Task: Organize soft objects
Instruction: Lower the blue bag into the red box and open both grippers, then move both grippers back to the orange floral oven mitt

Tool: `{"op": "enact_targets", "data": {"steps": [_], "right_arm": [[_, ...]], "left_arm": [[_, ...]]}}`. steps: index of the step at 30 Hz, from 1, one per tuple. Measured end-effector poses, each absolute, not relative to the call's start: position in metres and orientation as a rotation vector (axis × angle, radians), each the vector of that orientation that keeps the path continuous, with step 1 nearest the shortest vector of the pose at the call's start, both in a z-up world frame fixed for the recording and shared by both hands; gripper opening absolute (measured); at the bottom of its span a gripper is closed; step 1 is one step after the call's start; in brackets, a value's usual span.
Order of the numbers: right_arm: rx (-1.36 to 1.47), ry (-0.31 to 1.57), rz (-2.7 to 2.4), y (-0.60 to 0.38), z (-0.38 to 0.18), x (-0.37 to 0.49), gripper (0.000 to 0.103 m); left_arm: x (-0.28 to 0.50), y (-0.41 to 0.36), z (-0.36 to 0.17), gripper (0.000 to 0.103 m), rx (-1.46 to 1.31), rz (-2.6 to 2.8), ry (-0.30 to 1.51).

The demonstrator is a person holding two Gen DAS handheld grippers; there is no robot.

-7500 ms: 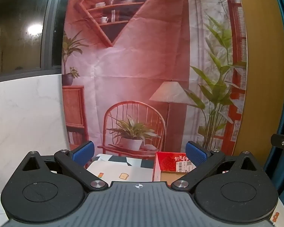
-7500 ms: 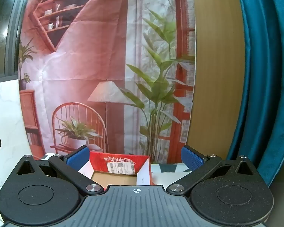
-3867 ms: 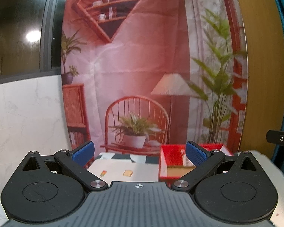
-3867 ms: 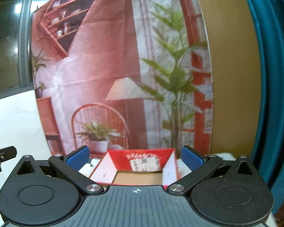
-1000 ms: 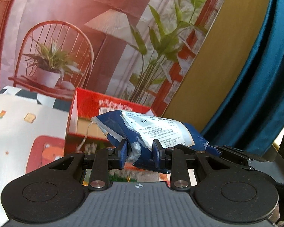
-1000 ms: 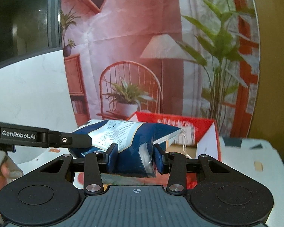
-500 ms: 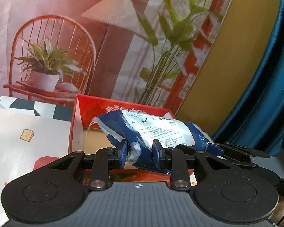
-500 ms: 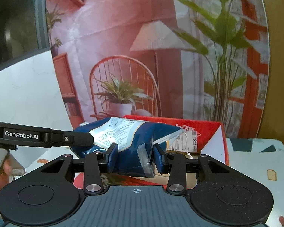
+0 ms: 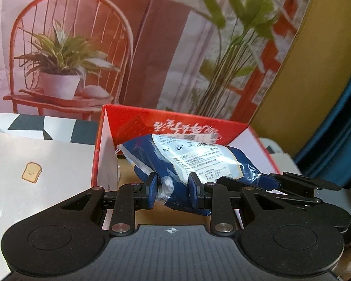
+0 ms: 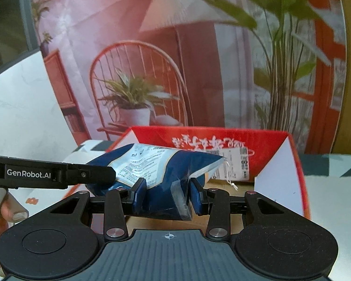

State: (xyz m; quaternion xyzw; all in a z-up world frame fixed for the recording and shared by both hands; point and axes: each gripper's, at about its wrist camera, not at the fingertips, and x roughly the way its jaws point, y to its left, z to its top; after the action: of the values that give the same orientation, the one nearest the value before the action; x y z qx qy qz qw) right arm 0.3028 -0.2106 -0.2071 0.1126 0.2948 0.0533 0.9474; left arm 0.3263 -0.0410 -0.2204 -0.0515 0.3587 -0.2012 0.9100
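Currently I hold the blue bag clamped at each end by the left tongs and right tongs, above the open red box; lowering and release remain.

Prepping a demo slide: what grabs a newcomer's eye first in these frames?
A shiny blue and white soft pack hangs centre frame, pinched at one end by the left claw and at the other by the right claw. Just behind and below it gapes an open red box, against a printed backdrop.

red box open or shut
Open: the red box shows its brown floor and inner walls, no lid over it, behind the blue bag.
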Motion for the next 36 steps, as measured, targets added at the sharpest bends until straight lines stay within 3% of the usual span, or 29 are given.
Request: {"op": "enact_targets", "data": {"steps": [9, 17, 23, 30, 33, 36], "right_arm": [[0.322, 0.749, 0.118, -0.216, -0.239, 0.325, 0.04], [0.271, 0.735, 0.108, -0.204, -0.22, 0.303, 0.045], [0.246, 0.686, 0.114, -0.189, -0.198, 0.263, 0.046], [0.257, 0.667, 0.123, -0.166, -0.2, 0.197, 0.049], [0.264, 0.699, 0.114, -0.157, -0.213, 0.168, 0.049], [0.266, 0.739, 0.102, -0.149, -0.226, 0.139, 0.049]], "left_arm": [[0.333, -0.042, -0.238, 0.031, -0.009, -0.364, 0.768], [0.305, -0.022, -0.22, 0.031, -0.013, -0.367, 0.726], [0.253, 0.004, -0.205, 0.031, -0.062, -0.379, 0.683], [0.187, 0.032, -0.224, 0.032, -0.086, -0.375, 0.699], [0.164, 0.037, -0.237, 0.04, -0.111, -0.39, 0.7], [0.144, 0.04, -0.253, 0.04, -0.144, -0.39, 0.705]]}}
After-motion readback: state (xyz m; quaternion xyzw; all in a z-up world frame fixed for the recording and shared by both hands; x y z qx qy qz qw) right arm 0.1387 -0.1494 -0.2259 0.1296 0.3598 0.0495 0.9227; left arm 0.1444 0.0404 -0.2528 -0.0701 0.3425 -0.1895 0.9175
